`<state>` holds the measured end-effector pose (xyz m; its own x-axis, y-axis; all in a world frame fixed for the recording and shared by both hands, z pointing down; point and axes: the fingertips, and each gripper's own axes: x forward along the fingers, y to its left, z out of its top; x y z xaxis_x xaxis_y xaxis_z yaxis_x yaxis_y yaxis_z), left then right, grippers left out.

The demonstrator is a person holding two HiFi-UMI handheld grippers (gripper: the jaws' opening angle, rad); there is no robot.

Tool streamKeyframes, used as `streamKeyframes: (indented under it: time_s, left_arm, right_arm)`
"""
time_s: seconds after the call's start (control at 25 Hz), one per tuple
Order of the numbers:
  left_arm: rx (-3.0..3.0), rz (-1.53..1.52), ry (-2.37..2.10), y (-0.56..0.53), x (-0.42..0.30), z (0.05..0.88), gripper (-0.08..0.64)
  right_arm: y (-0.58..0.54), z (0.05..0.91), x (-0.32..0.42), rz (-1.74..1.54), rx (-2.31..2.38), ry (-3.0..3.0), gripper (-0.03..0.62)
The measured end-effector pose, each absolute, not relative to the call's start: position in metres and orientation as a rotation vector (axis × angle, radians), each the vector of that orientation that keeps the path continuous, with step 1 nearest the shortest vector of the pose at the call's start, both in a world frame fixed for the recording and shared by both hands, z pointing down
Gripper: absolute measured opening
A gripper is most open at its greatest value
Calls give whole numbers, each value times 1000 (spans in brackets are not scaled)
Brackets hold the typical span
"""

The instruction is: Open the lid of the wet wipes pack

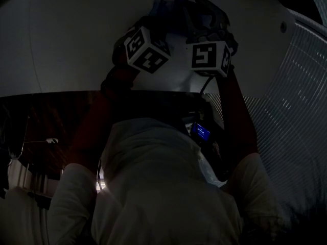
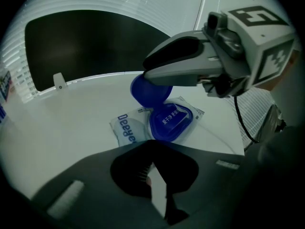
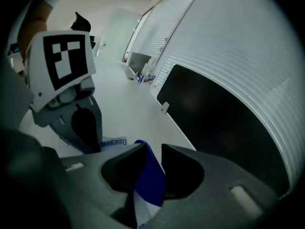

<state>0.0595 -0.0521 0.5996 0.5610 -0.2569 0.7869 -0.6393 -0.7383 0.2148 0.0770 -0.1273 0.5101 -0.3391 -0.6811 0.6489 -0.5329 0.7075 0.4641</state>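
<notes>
Blue lid (image 2: 147, 91) raised (hinged up) | right tool (image 3: 152, 152) grips it | left tool (image 2: 153, 152) clamps white pack (image 2: 126, 130)

The head view is badly underexposed, nearly black; only the black-and-white marker cubes (image 1: 147, 49) catch light. Both gripper views are brighter and cool-tinted, with soft even light on the smooth white worktop (image 2: 62, 123). Fisheye bending curves its far edge, corners go black, and the dark grey left tongs (image 2: 155, 171) and right tongs (image 3: 153, 161) sit blurred in shadow.
</notes>
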Motion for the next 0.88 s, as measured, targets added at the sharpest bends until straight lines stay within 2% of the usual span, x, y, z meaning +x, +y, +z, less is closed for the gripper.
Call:
streamKeyframes:
  time_s: [0.44, 0.68, 0.88]
  left_arm:
    - [2305, 1038, -707, -52, 58, 596, 2]
    - [2303, 1026, -701, -51, 58, 596, 2]
    - [2306, 1017, -697, -52, 58, 597, 2]
  right_arm:
    - [-162, 553, 90, -334, 850, -1888, 86]
    - [-162, 581, 92, -274, 786, -1872, 7]
    - [-164, 591, 93, -236, 779, -1870, 2]
